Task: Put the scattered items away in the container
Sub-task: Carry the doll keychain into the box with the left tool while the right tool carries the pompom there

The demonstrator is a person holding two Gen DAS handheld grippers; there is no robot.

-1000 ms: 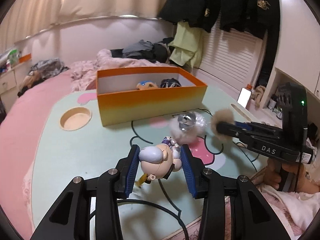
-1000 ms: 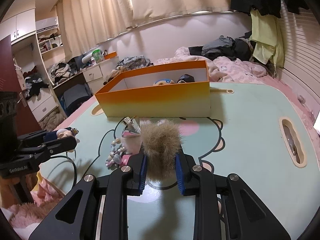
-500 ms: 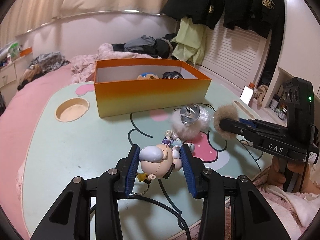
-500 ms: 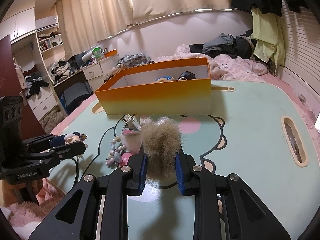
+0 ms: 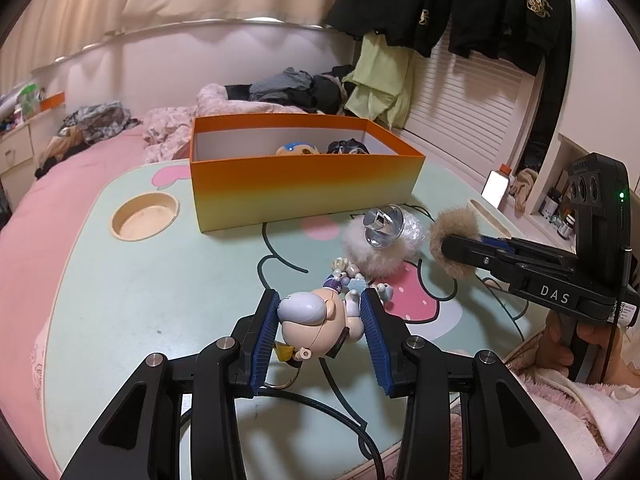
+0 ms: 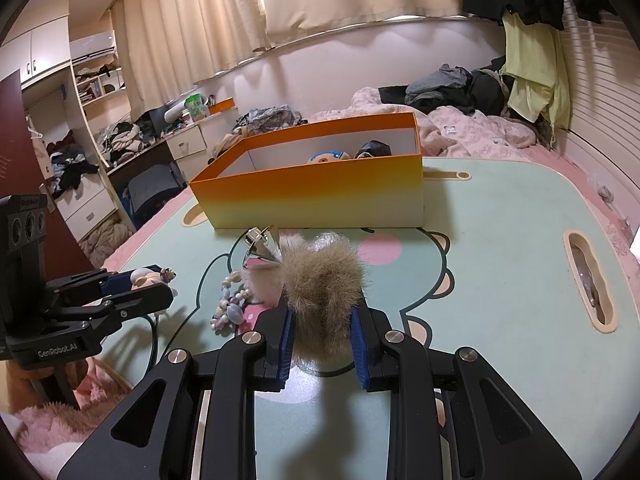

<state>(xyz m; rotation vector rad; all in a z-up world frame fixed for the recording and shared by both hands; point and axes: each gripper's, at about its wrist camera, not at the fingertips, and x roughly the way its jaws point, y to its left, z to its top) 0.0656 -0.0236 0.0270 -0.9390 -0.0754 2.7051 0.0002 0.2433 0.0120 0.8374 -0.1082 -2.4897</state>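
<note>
My left gripper (image 5: 320,320) is shut on a small figurine (image 5: 310,318) with a pale blue cap, held just above the near part of the mint-green table (image 5: 160,280). The right gripper (image 6: 322,320) is shut on a brown fur pompom (image 6: 320,276); that gripper (image 5: 456,236) and pompom also appear at the right of the left wrist view. Between the two lie a white fluffy pompom with a silver piece (image 5: 378,228) and a bead chain (image 6: 230,308). The orange box (image 5: 304,184) stands behind them, holding a blue-haired doll head (image 5: 298,148) and a dark item (image 5: 348,146).
A round recess (image 5: 144,216) is sunk into the table left of the box, and a long slot (image 6: 588,280) near its right edge. A black cable (image 5: 340,412) loops over the near edge. Beyond the table is a pink bed with piled clothes (image 6: 452,88).
Both grippers keep their holds and stay about where they were; nothing on the table has moved.
</note>
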